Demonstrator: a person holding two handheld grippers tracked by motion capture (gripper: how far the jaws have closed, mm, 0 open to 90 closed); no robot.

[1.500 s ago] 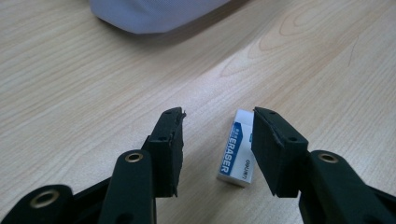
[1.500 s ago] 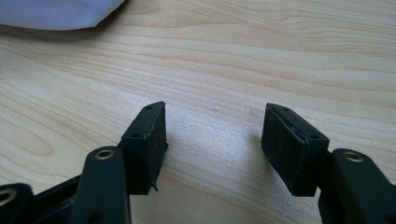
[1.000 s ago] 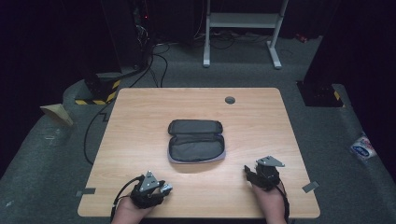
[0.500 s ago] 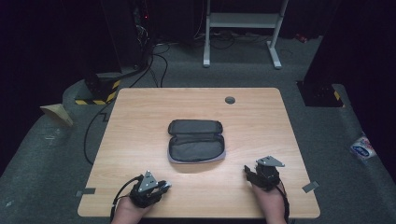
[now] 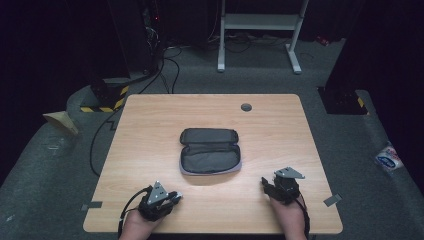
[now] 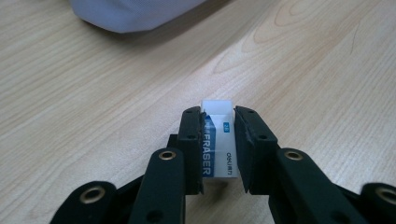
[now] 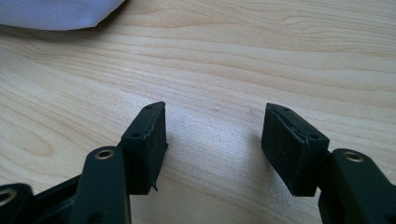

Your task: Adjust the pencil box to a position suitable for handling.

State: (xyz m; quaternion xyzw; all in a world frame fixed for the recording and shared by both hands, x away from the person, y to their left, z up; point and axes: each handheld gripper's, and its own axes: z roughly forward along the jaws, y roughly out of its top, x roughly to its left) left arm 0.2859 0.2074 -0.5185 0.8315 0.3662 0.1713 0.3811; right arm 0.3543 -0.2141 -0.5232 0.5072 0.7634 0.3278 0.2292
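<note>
Left gripper [image 6: 218, 144]: clamped on the eraser [image 6: 218, 140], a jaw pressing each long side, so it should lift without twisting.
Eraser spot: on the table [image 5: 150, 130] near the front edge, left of the open pencil case [image 5: 210, 151] and apart from it.
Right gripper [image 7: 212, 140]: jaws spread with nothing between them, resting low over bare wood, probably waiting its turn.
Change: the left jaws have just been closing onto the eraser; both hands look unmoved.
</note>
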